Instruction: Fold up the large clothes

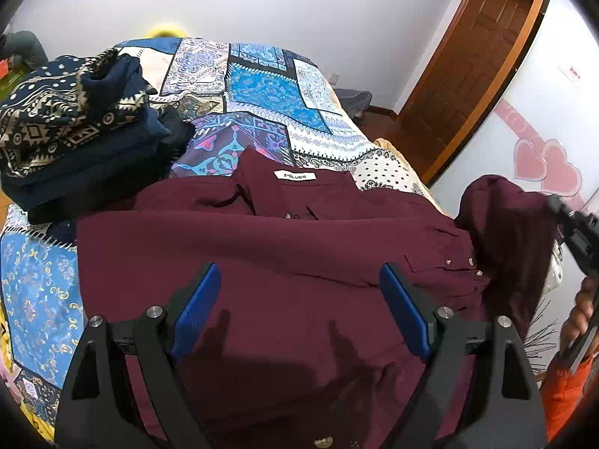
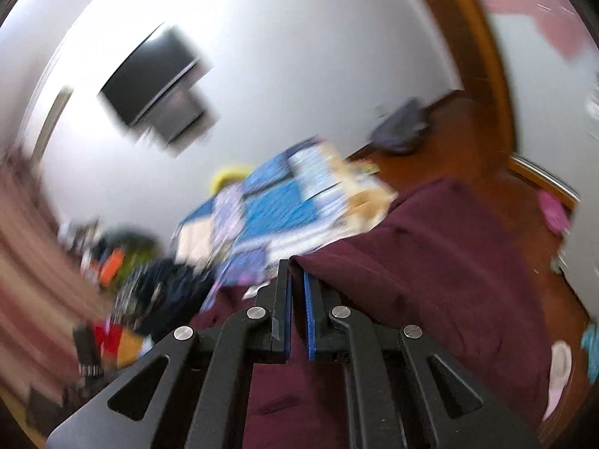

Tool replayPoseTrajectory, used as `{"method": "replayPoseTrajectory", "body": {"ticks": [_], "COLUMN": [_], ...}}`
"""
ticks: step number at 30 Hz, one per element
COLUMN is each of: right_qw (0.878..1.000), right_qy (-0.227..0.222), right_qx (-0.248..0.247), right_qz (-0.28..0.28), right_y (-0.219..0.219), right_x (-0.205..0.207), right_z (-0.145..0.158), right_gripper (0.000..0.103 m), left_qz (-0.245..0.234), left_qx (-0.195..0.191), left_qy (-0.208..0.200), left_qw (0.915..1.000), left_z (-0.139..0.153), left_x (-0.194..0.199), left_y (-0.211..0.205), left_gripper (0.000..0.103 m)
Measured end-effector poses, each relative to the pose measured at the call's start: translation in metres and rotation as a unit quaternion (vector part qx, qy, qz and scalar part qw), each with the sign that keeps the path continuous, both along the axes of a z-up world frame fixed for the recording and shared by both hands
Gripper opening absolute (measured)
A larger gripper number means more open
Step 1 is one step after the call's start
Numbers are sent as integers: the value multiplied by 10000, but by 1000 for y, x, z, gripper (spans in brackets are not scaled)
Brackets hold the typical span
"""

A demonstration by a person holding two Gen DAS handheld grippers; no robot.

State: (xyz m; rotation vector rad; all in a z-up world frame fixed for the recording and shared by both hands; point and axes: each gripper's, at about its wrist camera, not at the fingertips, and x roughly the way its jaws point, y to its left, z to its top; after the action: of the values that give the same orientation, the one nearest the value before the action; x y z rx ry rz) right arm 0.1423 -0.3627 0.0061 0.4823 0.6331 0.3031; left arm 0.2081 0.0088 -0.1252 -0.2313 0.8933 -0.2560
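Your right claw (image 2: 297, 284) clenches the maroon shirt (image 1: 284, 247) sleeve, raised beside the bed (image 1: 262, 89) for folding; your left claw (image 1: 299, 288) hangs released above the shirt.

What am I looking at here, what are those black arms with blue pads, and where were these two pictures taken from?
There is no robot here. A person holds a hand-held grasping tool in each hand, and each tool carries a wide-angle camera that looks forward along its two fingers, so the black arms and blue pads belong to the tool itself.

The sharp picture comes from the left tool. Its jaws stand wide open above a maroon shirt spread on a bed with a patchwork bedspread. A pile of dark patterned clothes lies on the bed further back to the left.

The blurred picture comes from the right tool, caught mid-motion. Its jaws are shut on a fold of the same shirt, lifted at the bed's right edge. That tool also shows at the right edge of the sharp picture.
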Motion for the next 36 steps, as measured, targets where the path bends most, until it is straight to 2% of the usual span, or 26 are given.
{"method": "replayPoseTrajectory", "body": {"ticks": [3,5,7,9,10,12,14,15,17,18,20,23,26,27,31,36], "right_qw": [9972,9925,9862,9819,9803,9775,9762,9779,9822,9844,9873,9838,9776,9743,9543,9262], "right_qy": [474,918,1420,1711,1810,1936,1978,1911,1769,1674,1571,1707,1744,1811,2200,2534], "right_qx": [-278,-228,-299,-362,-359,-359,-296,-246,-397,-447,-209,374,222,274,1109,1372], "right_qz": [511,776,798,733,710,750,836,813,497,309,84,-405,-1154,-1310,-1692,-2433], "right_y": [44,63,76,79,77,77,71,65,51,44,28,-1,-27,-36,-70,-105], "right_x": [12,18,23,22,20,20,19,15,2,-3,-12,-22,-34,-37,-52,-72], "right_z": [-34,-64,-97,-113,-116,-109,-100,-94,-83,-79,-77,-85,-90,-94,-121,-154], "right_gripper": [6,6,9,10,11,22,37,42,68,71,73,73,73,73,73,73], "left_qz": [9,25,38,55,69,90,119,132,163,170,165,118,64,48,21,-19], "left_qx": [-82,-139,-166,-141,-111,-76,-118,-150,-224,-250,-276,-236,-207,-178,-102,-123], "left_qy": [8,32,67,71,65,66,81,87,92,92,99,122,140,145,182,264], "left_qw": [10000,9999,9998,9999,9999,9999,9998,9998,9996,9995,9994,9996,9997,9997,9998,9996], "left_z": [-2,-3,-5,-6,-7,-8,-9,-9,-9,-9,-10,-11,-11,-12,-15,-20], "left_x": [-5,-9,-12,-15,-16,-17,-16,-16,-15,-14,-12,-10,-8,-8,-6,-4], "left_y": [6,10,14,16,17,18,19,20,20,20,19,15,11,10,5,0], "left_gripper": [86,86,86,86,86,86,86,86,86,86,86,86,86,86,86,86]}}
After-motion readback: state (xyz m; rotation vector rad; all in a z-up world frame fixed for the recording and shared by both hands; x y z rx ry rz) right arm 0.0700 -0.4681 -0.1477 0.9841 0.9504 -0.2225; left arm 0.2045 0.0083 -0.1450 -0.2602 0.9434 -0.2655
